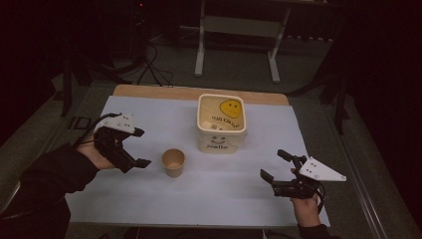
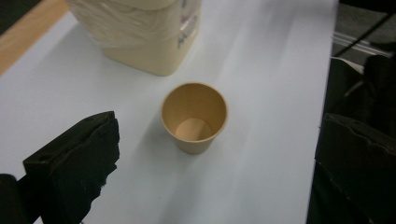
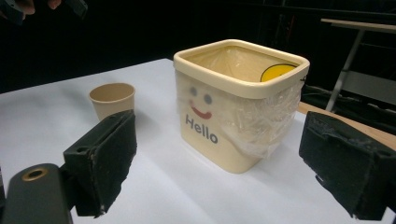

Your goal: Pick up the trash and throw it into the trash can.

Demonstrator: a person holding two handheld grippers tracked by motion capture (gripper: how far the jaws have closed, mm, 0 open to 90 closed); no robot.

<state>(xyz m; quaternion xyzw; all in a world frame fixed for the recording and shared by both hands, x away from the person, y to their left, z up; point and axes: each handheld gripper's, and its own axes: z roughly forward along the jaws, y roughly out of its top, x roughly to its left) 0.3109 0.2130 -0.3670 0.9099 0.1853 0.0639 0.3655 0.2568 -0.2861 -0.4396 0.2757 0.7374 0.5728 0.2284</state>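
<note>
Forearms enter low in the high view: left gripper [image 1: 132,148] hovers beside the paper cup [image 1: 173,162], jaws spread and empty, likely lining up a grasp. Left gripper view frames that upright cup [image 2: 194,117] between wide jaws, apart from both. Right gripper [image 3: 224,163] gapes empty toward the lined bin [image 3: 240,100].

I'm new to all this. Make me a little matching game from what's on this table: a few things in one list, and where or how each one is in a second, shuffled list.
Things:
1. paper cup
2. bin
3. left gripper
4. right gripper

States:
A. open, near the table's right front corner
B. lined with clear plastic, "Hello" on its side
C. upright and empty, in front of the bin
D. open, just left of the cup

Pairs: 1-C, 2-B, 3-D, 4-A
</note>
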